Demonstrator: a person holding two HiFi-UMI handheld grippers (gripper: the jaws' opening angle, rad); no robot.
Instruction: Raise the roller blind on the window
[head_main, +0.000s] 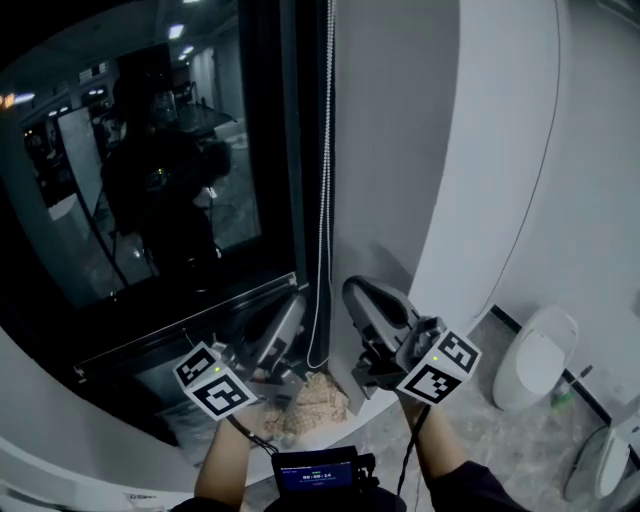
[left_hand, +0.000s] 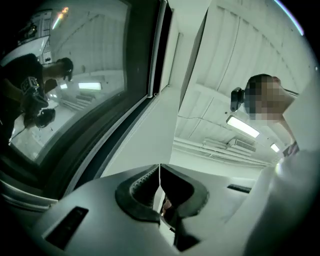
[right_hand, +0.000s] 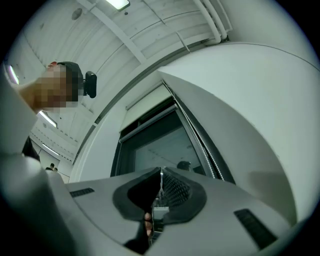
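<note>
Left gripper (head_main: 297, 303) and right gripper (head_main: 353, 290), both closed on nothing, flank the hanging bead chain (head_main: 325, 200).

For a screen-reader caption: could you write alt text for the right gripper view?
The right gripper's jaws, shut, point up at a dark window whose roller blind covers only its top. A bead chain hangs along the window's right side, beside a curved white wall.
</note>
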